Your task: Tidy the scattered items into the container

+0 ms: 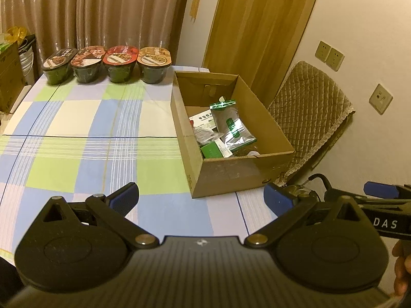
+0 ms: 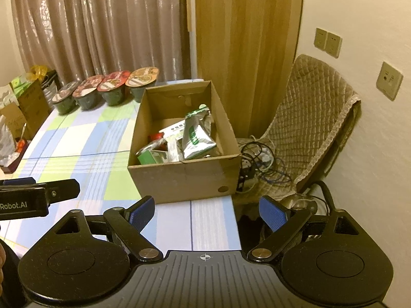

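Observation:
An open cardboard box (image 1: 226, 177) (image 2: 179, 177) stands on the right part of the checked tablecloth. Inside lie a silver-and-green pouch (image 1: 232, 125) (image 2: 196, 136), a green carton (image 1: 212, 150) (image 2: 149, 156), a white packet (image 1: 204, 120) and something red (image 2: 156, 136). My left gripper (image 1: 201, 197) is open and holds nothing, hovering over the cloth in front of the box. My right gripper (image 2: 205, 211) is also open with nothing between its blue pads, near the table's front right corner. Each gripper shows at the edge of the other's view.
Several sealed instant-food bowls (image 1: 105, 63) (image 2: 102, 91) line the table's far edge before a curtain. A quilted chair (image 1: 310, 118) (image 2: 313, 120) and tangled cables (image 2: 259, 164) sit to the right of the table. Boxes and bags (image 2: 20, 113) crowd the left side.

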Motion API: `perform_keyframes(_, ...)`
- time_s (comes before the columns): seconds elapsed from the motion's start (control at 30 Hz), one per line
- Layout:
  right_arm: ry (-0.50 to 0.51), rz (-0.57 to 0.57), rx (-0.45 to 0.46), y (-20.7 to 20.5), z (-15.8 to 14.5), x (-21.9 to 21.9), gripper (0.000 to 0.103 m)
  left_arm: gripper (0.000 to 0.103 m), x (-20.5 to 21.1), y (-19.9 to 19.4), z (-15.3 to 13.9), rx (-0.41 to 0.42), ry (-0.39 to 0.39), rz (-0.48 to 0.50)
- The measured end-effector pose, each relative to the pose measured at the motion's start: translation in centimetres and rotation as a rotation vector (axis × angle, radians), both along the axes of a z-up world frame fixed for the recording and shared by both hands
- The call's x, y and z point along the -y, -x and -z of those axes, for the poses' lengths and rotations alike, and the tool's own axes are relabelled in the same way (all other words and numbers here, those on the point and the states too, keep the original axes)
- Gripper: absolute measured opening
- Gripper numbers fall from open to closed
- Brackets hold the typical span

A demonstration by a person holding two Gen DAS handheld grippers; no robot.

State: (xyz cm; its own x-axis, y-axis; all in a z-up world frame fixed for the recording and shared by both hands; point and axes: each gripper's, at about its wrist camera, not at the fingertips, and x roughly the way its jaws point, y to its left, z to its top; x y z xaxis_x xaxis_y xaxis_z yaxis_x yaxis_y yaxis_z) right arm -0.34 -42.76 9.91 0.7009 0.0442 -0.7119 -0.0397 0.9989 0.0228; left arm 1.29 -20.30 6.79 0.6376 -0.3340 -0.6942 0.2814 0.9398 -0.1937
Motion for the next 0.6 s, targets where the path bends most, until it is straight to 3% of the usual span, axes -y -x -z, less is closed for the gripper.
perform_keyframes(0.6, 0.005, -0.030, -0.023, -0.7, 0.4, -1.3, 0.093, 0.102, 0.0, -0.2, 0.3, -0.008, -0.014, 0.009)
